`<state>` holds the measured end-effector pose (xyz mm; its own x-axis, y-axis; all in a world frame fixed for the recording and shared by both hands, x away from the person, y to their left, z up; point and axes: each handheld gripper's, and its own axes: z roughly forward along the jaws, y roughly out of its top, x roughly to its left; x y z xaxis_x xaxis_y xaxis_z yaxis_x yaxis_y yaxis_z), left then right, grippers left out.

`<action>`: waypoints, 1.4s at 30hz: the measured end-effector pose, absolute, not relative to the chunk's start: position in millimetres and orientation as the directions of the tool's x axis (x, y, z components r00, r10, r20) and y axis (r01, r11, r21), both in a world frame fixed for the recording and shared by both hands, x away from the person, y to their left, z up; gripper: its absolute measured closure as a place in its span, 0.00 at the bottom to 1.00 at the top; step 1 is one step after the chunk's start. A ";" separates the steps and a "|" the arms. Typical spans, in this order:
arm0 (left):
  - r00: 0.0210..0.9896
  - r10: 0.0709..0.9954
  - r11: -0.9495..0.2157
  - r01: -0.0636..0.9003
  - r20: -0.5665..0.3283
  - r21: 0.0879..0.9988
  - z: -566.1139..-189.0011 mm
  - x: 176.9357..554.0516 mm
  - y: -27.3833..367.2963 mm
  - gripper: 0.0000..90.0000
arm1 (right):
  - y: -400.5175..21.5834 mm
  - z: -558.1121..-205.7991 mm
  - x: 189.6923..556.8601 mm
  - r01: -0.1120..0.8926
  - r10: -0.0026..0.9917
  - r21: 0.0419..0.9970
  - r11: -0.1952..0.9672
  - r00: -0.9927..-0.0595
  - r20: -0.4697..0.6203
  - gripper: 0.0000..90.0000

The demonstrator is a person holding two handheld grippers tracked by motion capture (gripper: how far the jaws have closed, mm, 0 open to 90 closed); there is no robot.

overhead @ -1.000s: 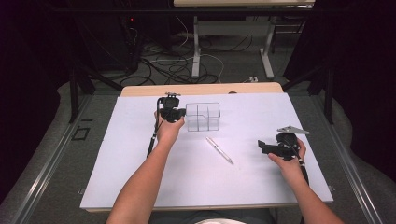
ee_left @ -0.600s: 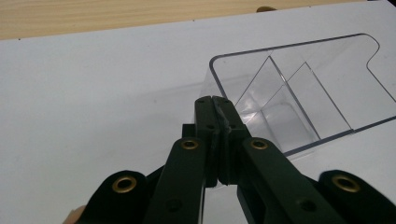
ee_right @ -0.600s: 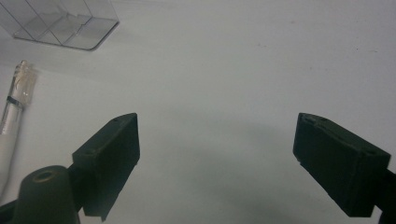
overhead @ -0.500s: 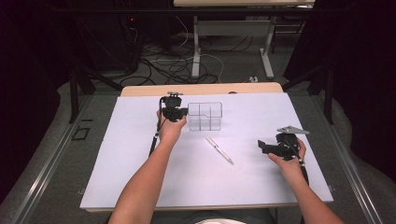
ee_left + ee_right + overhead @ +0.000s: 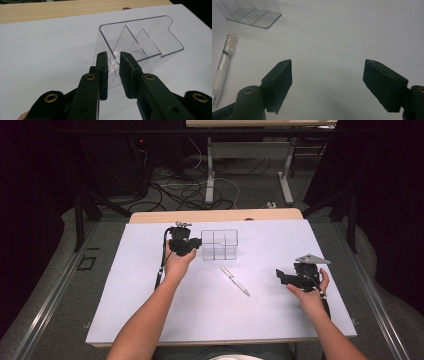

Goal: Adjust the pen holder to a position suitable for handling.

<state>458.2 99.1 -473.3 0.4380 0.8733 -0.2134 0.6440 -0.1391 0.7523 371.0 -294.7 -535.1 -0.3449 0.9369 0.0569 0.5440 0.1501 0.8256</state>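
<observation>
A clear plastic divided box (image 5: 219, 245) stands on the white sheet near the far edge. My left gripper (image 5: 194, 247) reaches it from the left. In the left gripper view the box's thin near wall (image 5: 115, 58) stands in the narrow gap of the left gripper (image 5: 113, 60). Those jaws have just been opening and the pads no longer press on the wall. A clear pen (image 5: 235, 281) lies slantwise in the middle of the sheet. My right gripper (image 5: 281, 276) rests at the right, pointing left. Its jaws (image 5: 328, 75) have just been closing a little but stand wide apart over bare sheet. The pen (image 5: 224, 62) lies off to their left.
The white sheet (image 5: 150, 295) covers most of the table, with a wooden strip (image 5: 215, 215) showing at the far edge. Beyond the table lie dark floor, cables and table legs. A metal rail runs along each side.
Both hands, the box and the pen stand where they were; no shift is plain in the high view.
</observation>
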 end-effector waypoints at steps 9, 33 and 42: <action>0.469 0.835 -0.088 0.632 -0.289 0.770 -470.8 437.4 117.3 0.69 | -288.2 -532.5 368.1 0.543 0.927 0.822 0.171 -0.372 0.052 0.33; 0.546 0.818 -0.149 0.504 -0.180 0.851 -484.9 381.8 149.3 0.31 | -275.0 -525.5 364.0 0.545 0.883 0.806 0.230 -0.466 0.063 0.39; 0.571 0.801 -0.167 0.504 -0.182 0.847 -500.2 365.7 156.0 0.16 | -268.3 -524.5 364.9 0.578 0.867 0.781 0.236 -0.488 0.100 0.37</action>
<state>365.7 156.0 -500.2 0.5709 0.8005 -0.1824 0.5044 -0.1666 0.8473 364.9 -268.3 -524.5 -0.4881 0.8670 0.1000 0.5784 0.2355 0.7810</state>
